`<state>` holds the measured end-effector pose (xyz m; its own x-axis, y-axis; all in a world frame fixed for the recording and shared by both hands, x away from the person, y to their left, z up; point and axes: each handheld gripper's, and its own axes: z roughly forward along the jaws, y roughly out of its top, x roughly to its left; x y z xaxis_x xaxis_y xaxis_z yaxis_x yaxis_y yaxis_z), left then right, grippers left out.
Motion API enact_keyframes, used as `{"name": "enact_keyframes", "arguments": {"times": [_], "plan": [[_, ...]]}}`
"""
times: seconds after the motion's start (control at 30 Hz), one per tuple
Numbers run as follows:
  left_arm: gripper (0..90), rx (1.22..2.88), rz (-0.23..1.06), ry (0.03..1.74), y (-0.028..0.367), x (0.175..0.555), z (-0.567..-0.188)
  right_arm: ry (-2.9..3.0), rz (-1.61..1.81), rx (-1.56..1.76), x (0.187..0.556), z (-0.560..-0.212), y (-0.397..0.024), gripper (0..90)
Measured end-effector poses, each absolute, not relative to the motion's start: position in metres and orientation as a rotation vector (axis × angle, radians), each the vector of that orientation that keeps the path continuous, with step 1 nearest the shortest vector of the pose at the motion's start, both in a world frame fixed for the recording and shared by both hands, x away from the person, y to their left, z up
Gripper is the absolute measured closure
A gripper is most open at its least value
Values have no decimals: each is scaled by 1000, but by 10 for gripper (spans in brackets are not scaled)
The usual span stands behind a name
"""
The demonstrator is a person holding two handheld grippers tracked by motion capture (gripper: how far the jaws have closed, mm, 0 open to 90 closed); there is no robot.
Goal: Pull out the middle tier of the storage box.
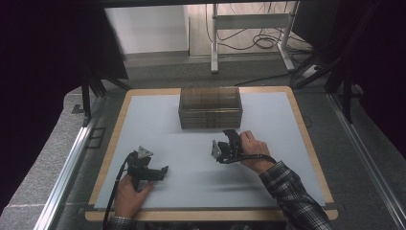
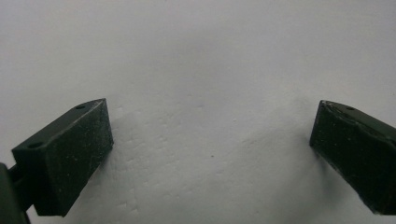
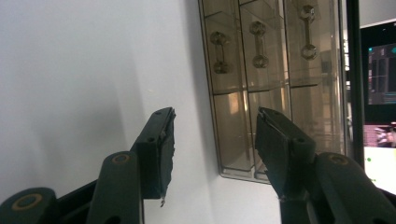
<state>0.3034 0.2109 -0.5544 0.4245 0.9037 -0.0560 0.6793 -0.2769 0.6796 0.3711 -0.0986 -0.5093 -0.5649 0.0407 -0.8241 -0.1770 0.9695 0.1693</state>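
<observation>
Since both grippers are empty, the matter to settle is which of them stands nearer the drawer cabinet (image 1: 210, 107), and the answer is the right one. Nearest the person, the left gripper (image 1: 163, 171) lies low over the near left part of the table (image 1: 153, 120), held in the left hand (image 1: 128, 194), its jaws spread wide with nothing but bare white surface between them in the left gripper view (image 2: 212, 140); it points rightward across the table and is well apart from the cabinet. Farther in, the right gripper (image 1: 216, 149), held in the right hand (image 1: 253, 149), is rolled on its side near the table's middle, jaws parted and holding nothing. In the right gripper view (image 3: 215, 135) the cabinet (image 3: 275, 84) lies ahead and a little to one side of the gap, near but not touching. It is a translucent brown unit standing at the far centre of the table, its long axis running left to right, its drawer fronts with small dumbbell-shaped pulls (image 3: 259, 44) facing the person. Judged from this, the right gripper needs a short forward reach toward a pull. No obstruction lies between. Beyond the table stand a metal frame (image 1: 251, 28) and floor cables (image 1: 261, 43).
</observation>
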Motion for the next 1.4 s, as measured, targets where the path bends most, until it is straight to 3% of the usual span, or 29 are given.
{"name": "enact_keyframes", "arguments": {"times": [1.4], "plan": [[0,2048,457,1332,211,303,-554,1957,109,-199,400,-524,-64,630]]}}
